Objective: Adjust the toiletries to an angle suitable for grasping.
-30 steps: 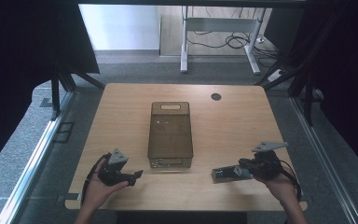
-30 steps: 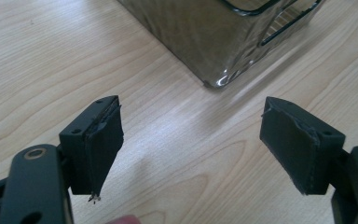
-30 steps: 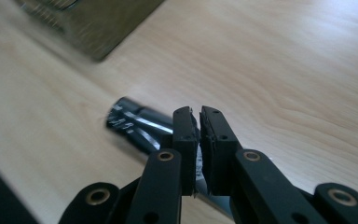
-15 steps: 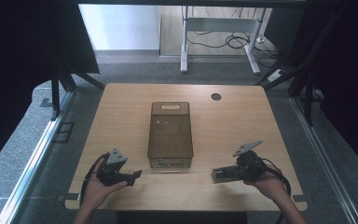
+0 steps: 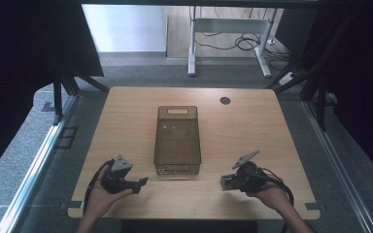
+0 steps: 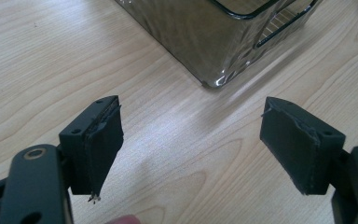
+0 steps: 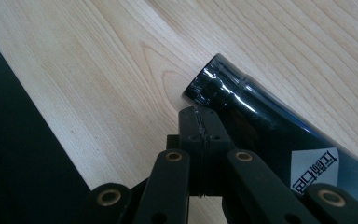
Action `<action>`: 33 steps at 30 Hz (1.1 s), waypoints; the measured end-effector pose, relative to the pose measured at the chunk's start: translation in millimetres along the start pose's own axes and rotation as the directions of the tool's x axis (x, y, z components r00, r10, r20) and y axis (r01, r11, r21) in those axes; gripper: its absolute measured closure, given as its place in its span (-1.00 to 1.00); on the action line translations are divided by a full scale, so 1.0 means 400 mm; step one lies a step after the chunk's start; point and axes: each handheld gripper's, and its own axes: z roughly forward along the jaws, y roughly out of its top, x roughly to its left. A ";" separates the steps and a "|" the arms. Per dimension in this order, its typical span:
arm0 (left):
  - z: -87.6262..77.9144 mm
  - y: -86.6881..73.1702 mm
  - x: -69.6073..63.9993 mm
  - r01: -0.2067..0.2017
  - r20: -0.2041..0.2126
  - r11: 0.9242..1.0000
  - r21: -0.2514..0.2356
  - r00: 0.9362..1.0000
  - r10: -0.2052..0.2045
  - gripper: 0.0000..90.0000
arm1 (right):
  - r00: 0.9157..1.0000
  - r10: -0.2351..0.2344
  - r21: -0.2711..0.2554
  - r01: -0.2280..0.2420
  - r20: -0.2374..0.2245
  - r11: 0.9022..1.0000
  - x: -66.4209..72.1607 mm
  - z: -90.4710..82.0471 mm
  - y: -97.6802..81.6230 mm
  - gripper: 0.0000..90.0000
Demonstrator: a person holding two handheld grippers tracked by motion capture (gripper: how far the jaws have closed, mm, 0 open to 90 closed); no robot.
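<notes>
Smoked-clear ribbed plastic bin (image 5: 177, 141) | pale wood-grain table (image 5: 252, 126) | glossy black cylinder (image 7: 261, 126)

In your right gripper view, a black bottle (image 7: 261, 121) lying on the table carries a white diamond label (image 7: 314, 170) with dark characters on it. They look like two blocky Chinese-style characters, but you can't read them for certain.
</notes>
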 end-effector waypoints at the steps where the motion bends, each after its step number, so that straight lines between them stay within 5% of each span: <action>1: 0.001 0.000 0.000 0.000 0.000 1.000 0.001 1.000 0.000 -0.52 | 1.000 0.000 0.002 0.000 -0.005 1.000 0.000 0.002 0.001 0.99; 16: 0.003 -0.002 0.002 0.002 -0.001 1.000 0.003 1.000 -0.002 -0.52 | 0.999 -0.014 0.048 0.016 -0.049 0.999 0.015 0.062 0.021 0.99; 33: 0.004 -0.003 0.004 0.002 0.001 1.000 0.007 1.000 -0.002 -0.52 | 1.000 0.019 0.029 -0.019 -0.001 0.999 -0.020 0.075 0.057 1.00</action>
